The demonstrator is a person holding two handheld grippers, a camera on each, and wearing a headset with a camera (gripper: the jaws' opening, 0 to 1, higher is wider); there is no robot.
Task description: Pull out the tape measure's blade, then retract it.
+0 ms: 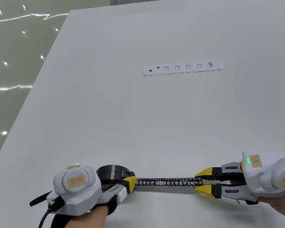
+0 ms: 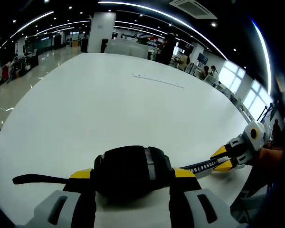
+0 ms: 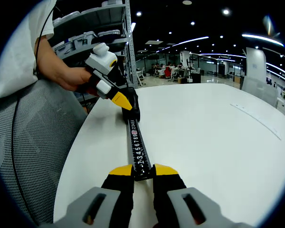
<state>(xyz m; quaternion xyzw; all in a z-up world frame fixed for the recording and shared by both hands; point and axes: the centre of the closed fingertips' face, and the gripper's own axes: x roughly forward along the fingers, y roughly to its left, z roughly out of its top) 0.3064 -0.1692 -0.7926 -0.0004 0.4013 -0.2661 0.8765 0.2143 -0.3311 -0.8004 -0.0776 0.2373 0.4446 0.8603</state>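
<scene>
A black round tape measure case (image 1: 113, 174) (image 2: 132, 171) (image 3: 132, 109) lies near the front edge of the white table, and my left gripper (image 1: 128, 183) (image 2: 133, 175) is shut on it. Its black blade (image 1: 168, 182) (image 3: 137, 151) (image 2: 202, 167) with white numbers stretches to the right, low over the table. My right gripper (image 1: 203, 181) (image 3: 143, 172) is shut on the blade's tip, with its yellow fingertips (image 3: 121, 171) pinching it. In the left gripper view the right gripper (image 2: 222, 159) comes in from the right.
A white power strip (image 1: 183, 68) (image 2: 157, 80) (image 3: 256, 121) lies flat further back on the table (image 1: 133, 109). The table's left edge borders a glossy floor. The person's torso and a mesh chair sit at the left of the right gripper view.
</scene>
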